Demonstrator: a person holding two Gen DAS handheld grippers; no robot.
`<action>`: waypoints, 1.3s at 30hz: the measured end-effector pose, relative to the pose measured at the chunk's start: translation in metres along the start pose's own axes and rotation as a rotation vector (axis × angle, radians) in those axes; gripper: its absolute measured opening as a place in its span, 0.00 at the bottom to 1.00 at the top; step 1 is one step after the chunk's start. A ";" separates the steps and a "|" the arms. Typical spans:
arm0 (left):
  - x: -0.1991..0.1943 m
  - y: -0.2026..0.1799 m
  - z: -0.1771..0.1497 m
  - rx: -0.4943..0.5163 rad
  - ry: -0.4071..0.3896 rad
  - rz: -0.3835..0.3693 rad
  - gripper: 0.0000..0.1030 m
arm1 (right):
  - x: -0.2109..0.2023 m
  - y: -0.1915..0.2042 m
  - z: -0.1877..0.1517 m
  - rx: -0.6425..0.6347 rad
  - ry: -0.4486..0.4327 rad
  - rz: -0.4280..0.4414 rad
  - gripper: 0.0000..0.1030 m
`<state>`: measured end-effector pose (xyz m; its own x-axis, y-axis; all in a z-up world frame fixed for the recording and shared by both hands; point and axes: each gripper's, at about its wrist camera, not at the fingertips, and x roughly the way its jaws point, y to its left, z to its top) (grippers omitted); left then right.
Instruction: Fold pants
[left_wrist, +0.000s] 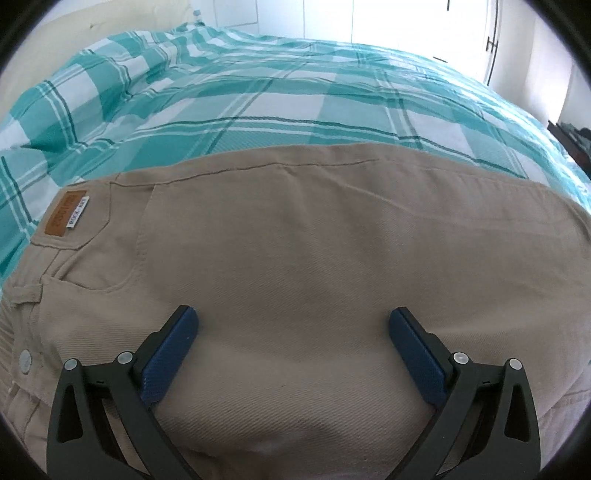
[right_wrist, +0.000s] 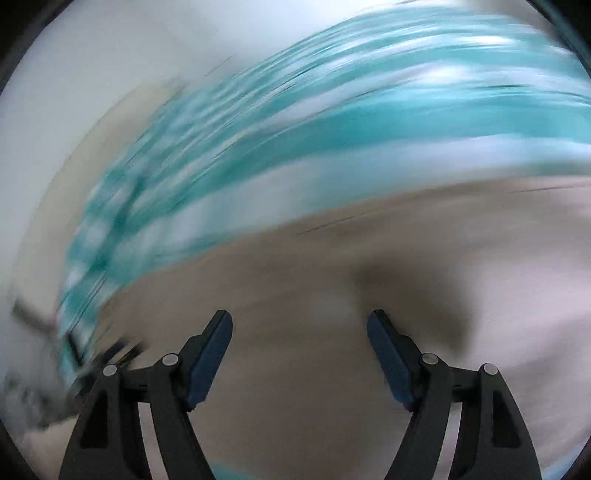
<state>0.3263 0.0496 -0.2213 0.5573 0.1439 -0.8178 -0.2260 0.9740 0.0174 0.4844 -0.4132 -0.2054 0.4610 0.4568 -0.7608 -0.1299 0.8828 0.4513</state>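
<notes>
The beige pants (left_wrist: 314, 258) lie flat on the bed (left_wrist: 258, 99), seemingly folded leg over leg. The left claw (left_wrist: 293, 317) hovers spread above them, empty. The right claw (right_wrist: 299, 321) is likewise spread, empty, its view blurred. Further folds appear outstanding.

A home bedroom; checked bedspread (left_wrist: 295, 107) on a bed; white doors (left_wrist: 406, 22).

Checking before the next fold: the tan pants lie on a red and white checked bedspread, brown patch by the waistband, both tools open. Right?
Not quite: the bedspread is teal and white checked, not red, as the left wrist view shows. The rest holds: tan pants lie on it, brown patch by the waistband, left tool and right tool both open.
</notes>
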 end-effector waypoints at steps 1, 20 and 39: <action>0.000 0.000 0.000 0.001 0.000 0.002 1.00 | -0.018 -0.035 0.005 0.041 -0.034 -0.082 0.71; -0.103 -0.021 -0.065 0.215 0.204 -0.184 0.99 | -0.202 -0.014 -0.236 0.213 0.032 -0.122 0.80; -0.149 0.056 -0.120 0.143 0.166 -0.079 0.99 | -0.202 0.104 -0.298 0.093 -0.186 -0.320 0.82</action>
<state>0.1346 0.0620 -0.1675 0.4274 0.0469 -0.9028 -0.0650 0.9977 0.0210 0.1164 -0.3811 -0.1434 0.6179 0.1242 -0.7764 0.1228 0.9601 0.2513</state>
